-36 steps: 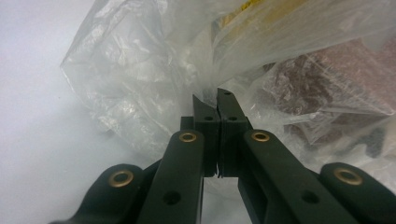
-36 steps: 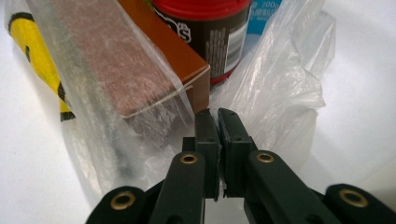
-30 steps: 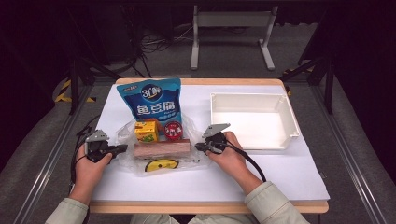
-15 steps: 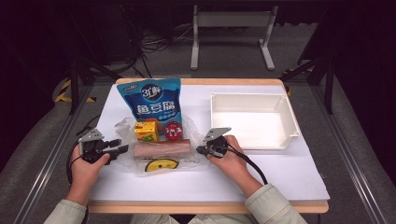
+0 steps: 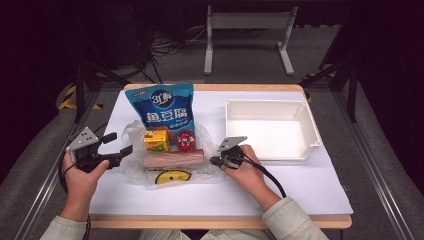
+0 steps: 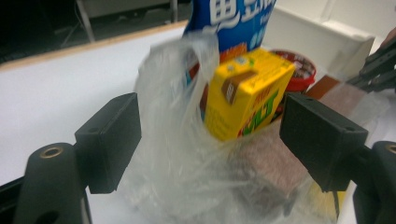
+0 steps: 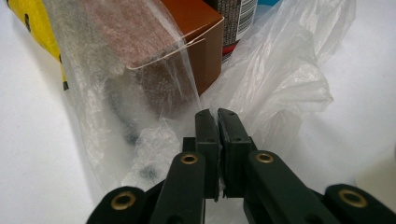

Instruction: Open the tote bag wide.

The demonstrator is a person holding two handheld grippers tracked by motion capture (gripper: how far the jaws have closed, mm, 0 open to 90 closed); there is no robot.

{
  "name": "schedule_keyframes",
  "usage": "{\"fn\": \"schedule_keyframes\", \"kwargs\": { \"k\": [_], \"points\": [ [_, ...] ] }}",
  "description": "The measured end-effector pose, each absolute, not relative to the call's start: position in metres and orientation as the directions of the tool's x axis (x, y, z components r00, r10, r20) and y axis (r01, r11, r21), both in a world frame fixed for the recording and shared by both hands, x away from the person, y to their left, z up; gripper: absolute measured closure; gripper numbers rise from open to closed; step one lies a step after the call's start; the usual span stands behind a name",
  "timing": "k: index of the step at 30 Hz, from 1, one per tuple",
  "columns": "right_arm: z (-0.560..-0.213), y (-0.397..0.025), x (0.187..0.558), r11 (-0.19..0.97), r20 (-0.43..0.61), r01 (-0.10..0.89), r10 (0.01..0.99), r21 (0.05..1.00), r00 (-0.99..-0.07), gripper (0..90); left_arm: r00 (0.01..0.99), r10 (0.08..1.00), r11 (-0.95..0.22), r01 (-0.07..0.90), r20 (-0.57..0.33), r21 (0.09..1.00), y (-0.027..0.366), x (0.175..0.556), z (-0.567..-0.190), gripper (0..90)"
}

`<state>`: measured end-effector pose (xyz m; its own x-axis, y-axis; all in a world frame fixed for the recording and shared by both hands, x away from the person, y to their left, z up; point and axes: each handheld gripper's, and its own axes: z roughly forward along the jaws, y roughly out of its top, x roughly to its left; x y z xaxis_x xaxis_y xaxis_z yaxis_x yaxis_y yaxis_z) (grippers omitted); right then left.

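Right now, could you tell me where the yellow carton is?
High view: yellow carton stands left of centre in the plastic bag, between blue pouch and sausage.

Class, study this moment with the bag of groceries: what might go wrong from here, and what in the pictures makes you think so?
1. The right gripper is shut on the thin plastic bag; pulling might tear the film.
2. The left gripper is open around the bag's other side, so the bag may slide when pulled.
3. The yellow carton stands tilted and may topple.
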<state>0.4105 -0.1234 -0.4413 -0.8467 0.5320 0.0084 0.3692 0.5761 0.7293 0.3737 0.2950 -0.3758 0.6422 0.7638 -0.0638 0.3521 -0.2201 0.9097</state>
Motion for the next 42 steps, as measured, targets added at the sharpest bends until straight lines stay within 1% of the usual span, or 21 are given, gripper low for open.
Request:
{"fn": "schedule_keyframes", "kwargs": {
  "k": [4, 8, 12, 13, 14, 15, 16, 22, 24, 25, 28, 30, 32, 38, 42],
  "points": [
    [-0.441, -0.123, 0.410, 0.576, 0.010, 0.368, 0.530, 0.730, -0.848, 88.0, 0.652, 0.757, -0.236, 0.324, -0.036, 0.916, 0.294, 0.379, -0.364, 21.3],
    [-0.441, -0.123, 0.411, 0.574, 0.015, 0.370, 0.528, 0.731, -0.849, 88.0, 0.671, 0.741, -0.236, 0.312, -0.038, 0.921, 0.291, 0.389, -0.354, 22.4],
    [-0.441, -0.124, 0.411, 0.572, 0.021, 0.374, 0.529, 0.730, -0.849, 88.1, 0.684, 0.727, -0.225, 0.311, -0.053, 0.923, 0.287, 0.397, -0.354, 24.8],
    [-0.441, -0.124, 0.411, 0.569, 0.024, 0.376, 0.530, 0.731, -0.848, 88.0, 0.687, 0.724, -0.211, 0.312, -0.066, 0.926, 0.284, 0.401, -0.356, 29.1],
    [-0.441, -0.124, 0.411, 0.569, 0.024, 0.376, 0.530, 0.731, -0.848, 88.0, 0.687, 0.724, -0.211, 0.312, -0.066, 0.926, 0.284, 0.401, -0.356, 36.1],
    [-0.441, -0.124, 0.411, 0.569, 0.023, 0.374, 0.528, 0.733, -0.849, 88.0, 0.683, 0.726, -0.208, 0.322, -0.075, 0.923, 0.283, 0.404, -0.358, 36.1],
    [-0.440, -0.124, 0.411, 0.570, 0.023, 0.371, 0.525, 0.733, -0.851, 88.0, 0.685, 0.725, -0.211, 0.325, -0.075, 0.922, 0.282, 0.406, -0.360, 41.2],
    [-0.440, -0.124, 0.411, 0.570, 0.026, 0.370, 0.521, 0.734, -0.853, 88.0, 0.677, 0.732, -0.245, 0.365, -0.075, 0.898, 0.282, 0.415, -0.377, 59.7],
    [-0.440, -0.125, 0.411, 0.567, 0.030, 0.373, 0.522, 0.735, -0.853, 87.9, 0.678, 0.731, -0.256, 0.381, -0.081, 0.888, 0.283, 0.416, -0.383, 62.7],
    [-0.440, -0.125, 0.411, 0.565, 0.033, 0.375, 0.522, 0.735, -0.852, 87.9, 0.682, 0.727, -0.271, 0.389, -0.077, 0.880, 0.283, 0.416, -0.387, 66.1],
    [-0.440, -0.125, 0.411, 0.563, 0.035, 0.376, 0.523, 0.736, -0.852, 87.9, 0.687, 0.721, -0.300, 0.427, -0.090, 0.853, 0.284, 0.415, -0.398, 80.8],
    [-0.440, -0.125, 0.411, 0.564, 0.034, 0.376, 0.523, 0.735, -0.852, 87.9, 0.686, 0.721, -0.313, 0.446, -0.096, 0.839, 0.285, 0.414, -0.403, 87.6],
    [-0.440, -0.125, 0.411, 0.564, 0.035, 0.376, 0.522, 0.735, -0.852, 87.9, 0.685, 0.721, -0.315, 0.456, -0.102, 0.833, 0.286, 0.413, -0.406, 89.6],
    [-0.440, -0.125, 0.412, 0.565, 0.036, 0.376, 0.522, 0.735, -0.852, 87.9, 0.671, 0.731, -0.332, 0.509, -0.125, 0.794, 0.290, 0.410, -0.421, 89.9],
    [-0.440, -0.126, 0.412, 0.565, 0.035, 0.377, 0.523, 0.734, -0.852, 87.9, 0.669, 0.727, -0.355, 0.556, -0.152, 0.751, 0.290, 0.407, -0.435, 89.9]
  ]
}}
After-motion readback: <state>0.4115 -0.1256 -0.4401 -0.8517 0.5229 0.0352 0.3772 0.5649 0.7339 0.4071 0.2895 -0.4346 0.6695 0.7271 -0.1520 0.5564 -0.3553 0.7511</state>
